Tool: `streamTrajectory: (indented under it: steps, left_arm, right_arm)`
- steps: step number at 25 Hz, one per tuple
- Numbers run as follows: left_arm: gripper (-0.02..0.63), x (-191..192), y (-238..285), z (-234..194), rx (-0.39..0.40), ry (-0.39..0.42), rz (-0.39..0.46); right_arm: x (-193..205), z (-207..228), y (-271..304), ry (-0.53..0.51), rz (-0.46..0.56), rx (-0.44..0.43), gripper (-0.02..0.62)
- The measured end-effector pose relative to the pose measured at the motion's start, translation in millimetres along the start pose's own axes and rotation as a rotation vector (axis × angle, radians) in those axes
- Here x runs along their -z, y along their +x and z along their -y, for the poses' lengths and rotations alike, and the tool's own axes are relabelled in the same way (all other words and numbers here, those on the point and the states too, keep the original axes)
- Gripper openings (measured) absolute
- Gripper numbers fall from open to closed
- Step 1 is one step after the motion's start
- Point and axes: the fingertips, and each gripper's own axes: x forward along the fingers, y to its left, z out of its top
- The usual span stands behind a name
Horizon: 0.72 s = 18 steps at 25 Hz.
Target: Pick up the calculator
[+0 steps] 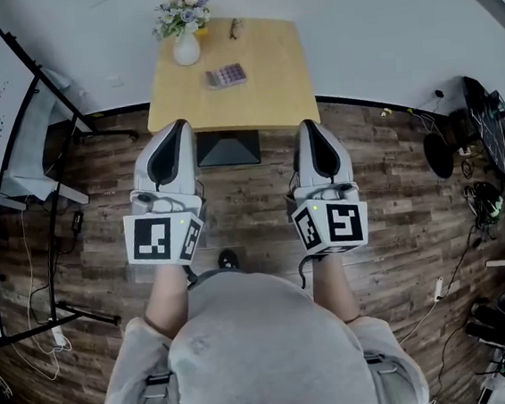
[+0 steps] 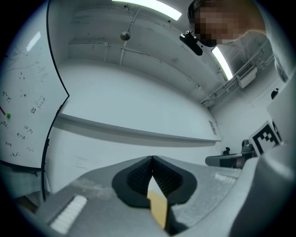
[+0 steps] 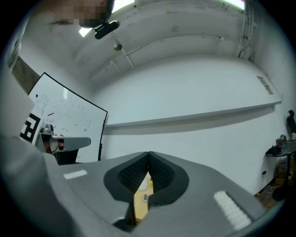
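Nothing picked up yet: the calculator (image 1: 226, 76) lies on the wooden worktop (image 1: 268, 92) near the flower vase (image 1: 186, 47), well ahead of the left gripper (image 1: 176, 128) and right gripper (image 1: 309, 128), both fingers pressed together on nothing, approach and grasp all to do.

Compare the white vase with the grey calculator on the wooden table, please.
The round white vase stands upright; the flat grey calculator lies down. The vase sits at the far left corner; the calculator lies nearer the middle. Both rest on the square wooden table.
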Motion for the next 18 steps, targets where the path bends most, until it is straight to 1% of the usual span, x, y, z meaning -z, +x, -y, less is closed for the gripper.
streamTrajectory:
  steps: [6,11,18]
  left_arm:
    - [0.005,3,18,-26,0.015,0.003,0.007]
    - [0.006,10,26,-46,0.021,-0.011,0.006]
    - [0.005,20,43,-54,0.040,-0.039,-0.004]
  right_arm:
    - [3,-9,32,-0.002,0.011,0.003,0.003]
    - [8,-17,46,-0.010,0.012,0.017,0.002]
    - [15,-9,58,-0.018,-0.014,0.054,0.003]
